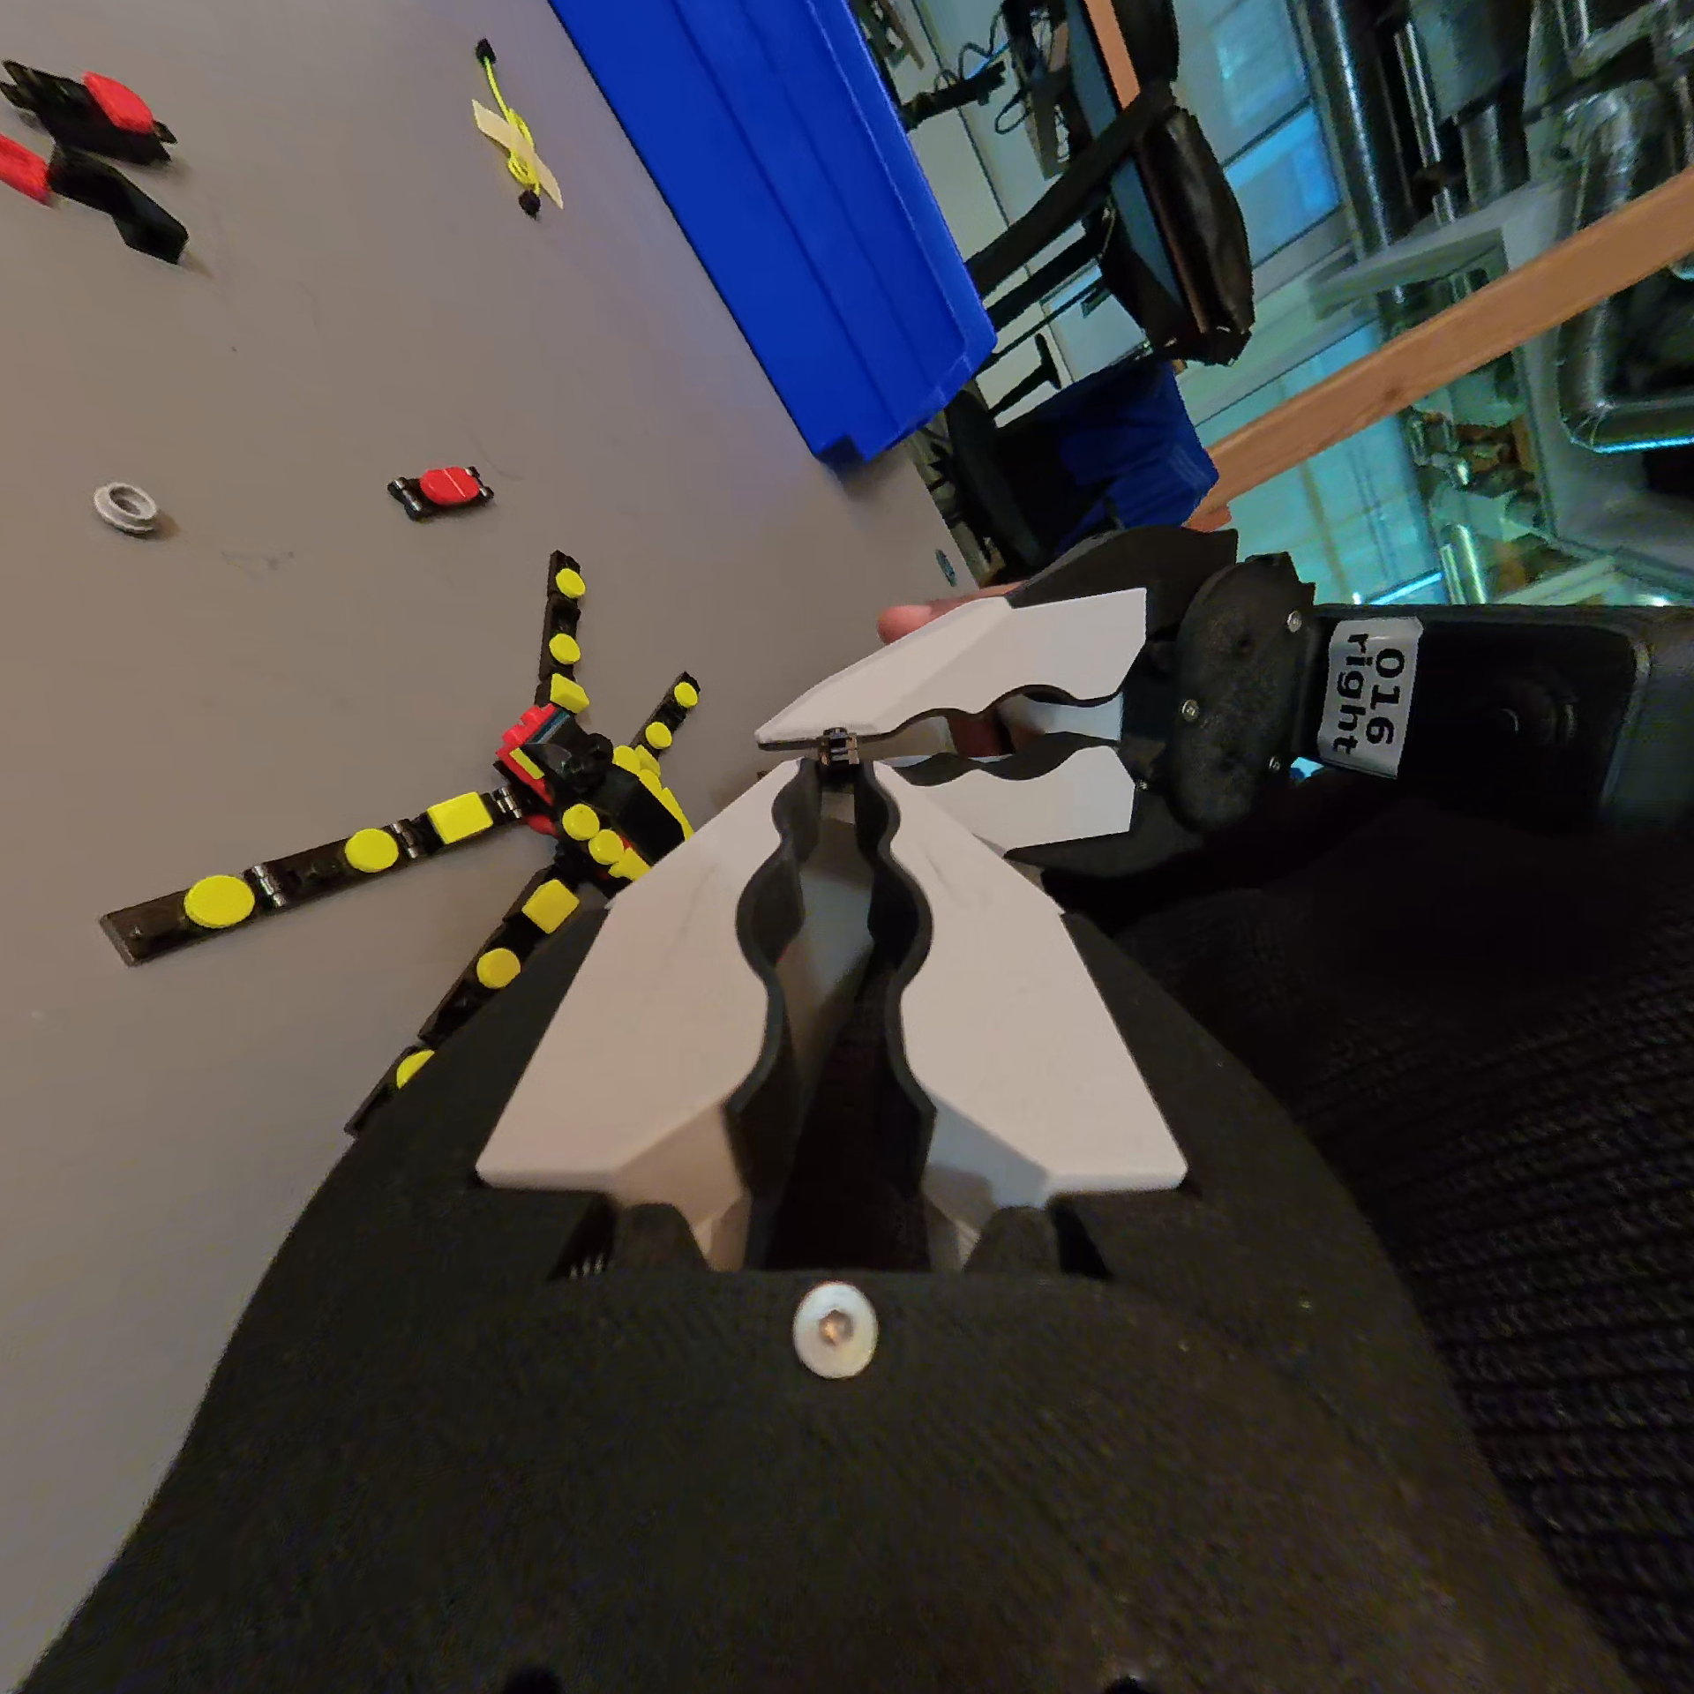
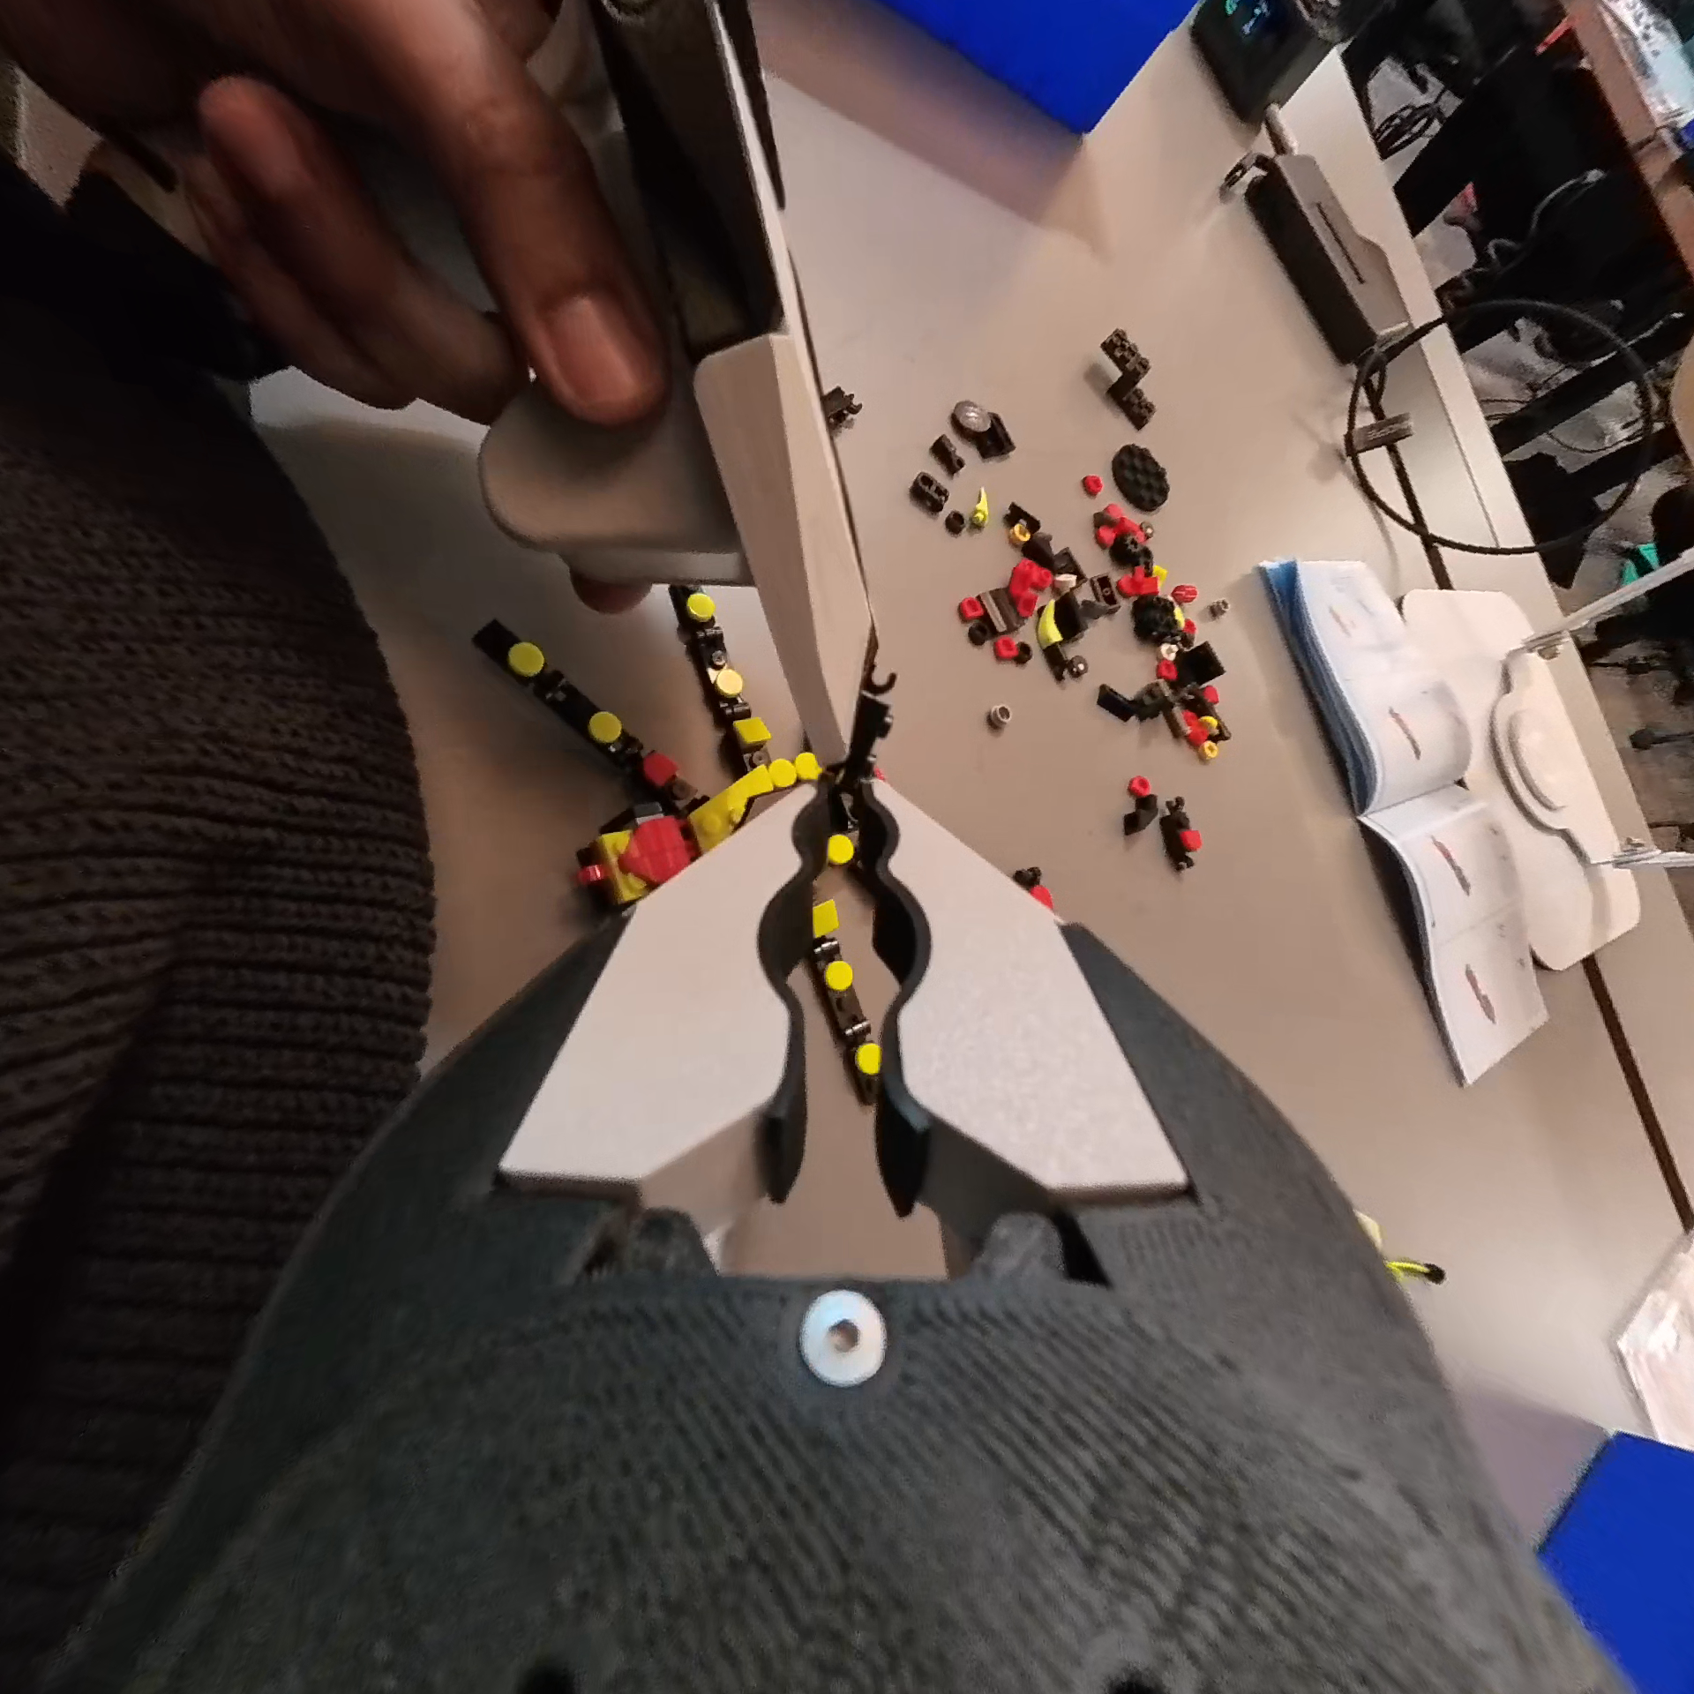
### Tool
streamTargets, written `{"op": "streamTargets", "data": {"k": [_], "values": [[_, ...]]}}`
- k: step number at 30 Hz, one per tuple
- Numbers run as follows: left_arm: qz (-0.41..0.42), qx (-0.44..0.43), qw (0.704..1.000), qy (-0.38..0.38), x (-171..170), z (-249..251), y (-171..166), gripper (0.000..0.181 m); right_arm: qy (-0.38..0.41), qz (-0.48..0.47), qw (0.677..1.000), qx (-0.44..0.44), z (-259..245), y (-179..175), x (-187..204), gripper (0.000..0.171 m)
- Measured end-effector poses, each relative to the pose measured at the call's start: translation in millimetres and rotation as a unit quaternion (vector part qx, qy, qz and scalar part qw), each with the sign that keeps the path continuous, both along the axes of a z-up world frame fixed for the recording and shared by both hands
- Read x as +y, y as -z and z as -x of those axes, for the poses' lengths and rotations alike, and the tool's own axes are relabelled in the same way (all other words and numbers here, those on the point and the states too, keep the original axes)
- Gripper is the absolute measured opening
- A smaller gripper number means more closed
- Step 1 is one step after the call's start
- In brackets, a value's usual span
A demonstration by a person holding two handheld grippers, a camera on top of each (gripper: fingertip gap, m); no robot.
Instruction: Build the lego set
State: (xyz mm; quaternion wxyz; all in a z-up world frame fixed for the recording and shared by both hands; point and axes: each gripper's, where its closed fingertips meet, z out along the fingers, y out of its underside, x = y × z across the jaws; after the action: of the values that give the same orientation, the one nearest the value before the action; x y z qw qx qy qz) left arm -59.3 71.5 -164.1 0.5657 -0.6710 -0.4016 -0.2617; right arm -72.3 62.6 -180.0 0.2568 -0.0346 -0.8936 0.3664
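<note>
A small black clip piece (image 2: 862, 733) sits in the air between the two claw tips, above the surface (image 1: 321, 367) and just over the half-built black and yellow model (image 1: 587, 807) with its spread, yellow-dotted legs. The right claw (image 2: 848, 779) is clamped on the lower end of this piece, jaws drawn nearly together at the tips, while the left claw (image 1: 836, 765) pinches what looks like a tiny black part (image 1: 836, 747) at its own tips, pressed against the flat of the right claw's white finger (image 1: 953, 669); whether these are two parts being mated or one part held from both ends cannot be told. The step in hand seems to be joining or re-seating this small piece in mid-air, and doing it well likely means keeping both grips firm and square, lining up the clip axis before pushing, and pressing straight along the joint so nothing twists or flicks out. A bare hand (image 2: 385, 211) steadies the left tool from behind. Farther off lie the loose red, black and yellow bricks (image 2: 1091, 596), an open instruction booklet (image 2: 1412, 807), a grey ring piece (image 1: 126, 506), a red and black plate (image 1: 442, 489) and a blue bin (image 1: 797, 229); a dropped clip could vanish among them
</note>
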Motion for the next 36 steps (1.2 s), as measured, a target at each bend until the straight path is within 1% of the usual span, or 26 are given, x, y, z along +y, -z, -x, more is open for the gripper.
{"op": "streamTargets", "data": {"k": [8, 13, 16, 18, 19, 20, 21, 22, 23, 24, 27, 30, 31, 32, 33, 34, 36], "values": [[0.027, -0.002, 1.0, 0.014, 2.8, -5.7, 8.4, 0.009, -0.004, -0.018, 0.999, -0.031, -3.9, 9.1, 2.4, 0.003], [0.037, 0.007, 0.999, 0.016, 3.6, -7.5, 9.2, 0.009, 0.015, -0.001, 0.997, -0.08, -4.6, 9.8, 4.0, 0.002], [0.055, 0.024, 0.998, 0.022, 2.8, -8.9, 11.5, 0.009, 0.016, -0.007, 0.997, -0.08, -5.0, 11.3, 4.3, 0.002], [0.062, 0.035, 0.997, 0.025, 2.3, -9.2, 11.5, 0.008, 0.032, 0.003, 0.995, -0.09, -1.9, 10.0, 5.8, 0.002], [0.061, 0.04, 0.996, 0.049, 5.4, -18.0, 11.2, 0.0, 0.069, 0.001, 0.996, -0.064, 12.9, 5.9, 15.8, 0.003], [0.05, 0.008, 0.992, 0.114, 18.7, -49.4, 11.9, 0.001, 0.096, -0.015, 0.994, -0.043, 29.5, 3.4, 31.9, 0.003], [0.044, -0.005, 0.986, 0.163, 32.2, -79.3, 12.2, 0.003, 0.099, 0.013, 0.992, -0.08, 32.8, 2.1, 37.0, 0.003], [0.048, 0.01, 0.982, 0.18, 39.0, -90.0, 10.8, 0.002, 0.101, 0.043, 0.987, -0.116, 31.0, 1.9, 38.0, 0.002], [0.059, 0.033, 0.985, 0.16, 37.6, -78.4, 9.4, 0.003, 0.103, 0.036, 0.988, -0.11, 30.4, 4.0, 40.9, 0.003], [0.052, 0.037, 0.991, 0.115, 31.4, -56.0, 6.2, 0.002, 0.104, 0.026, 0.99, -0.092, 29.0, 3.5, 40.8, 0.003], [0.021, -0.001, 0.999, 0.038, 11.2, -18.4, 6.5, 0.001, 0.091, 0.046, 0.992, -0.079, 25.1, -6.8, 31.7, 0.003], [-0.014, 0.004, 0.999, -0.034, 0.9, 7.3, -6.5, 0.0, 0.07, 0.076, 0.989, -0.104, 19.6, -8.5, 22.7, 0.003], [-0.024, 0.007, 0.999, -0.048, -2.1, 11.8, -9.8, 0.0, 0.063, 0.074, 0.991, -0.095, 17.4, -9.4, 19.7, 0.003], [-0.038, 0.002, 0.998, -0.05, -2.8, 12.0, -12.5, 0.004, 0.06, 0.065, 0.993, -0.081, 15.9, -9.9, 17.5, 0.003], [-0.054, -0.012, 0.997, -0.052, -2.2, 11.5, -14.6, 0.013, 0.055, 0.056, 0.994, -0.073, 13.4, -9.3, 14.5, 0.003], [-0.068, -0.027, 0.996, -0.05, -0.5, 9.8, -15.7, 0.018, 0.051, 0.05, 0.995, -0.068, 11.0, -8.4, 11.7, 0.003], [-0.066, -0.044, 0.996, -0.041, 4.5, 5.3, -11.4, 0.029, 0.049, 0.032, 0.996, -0.062, 7.6, -4.7, 8.4, 0.003]]}}
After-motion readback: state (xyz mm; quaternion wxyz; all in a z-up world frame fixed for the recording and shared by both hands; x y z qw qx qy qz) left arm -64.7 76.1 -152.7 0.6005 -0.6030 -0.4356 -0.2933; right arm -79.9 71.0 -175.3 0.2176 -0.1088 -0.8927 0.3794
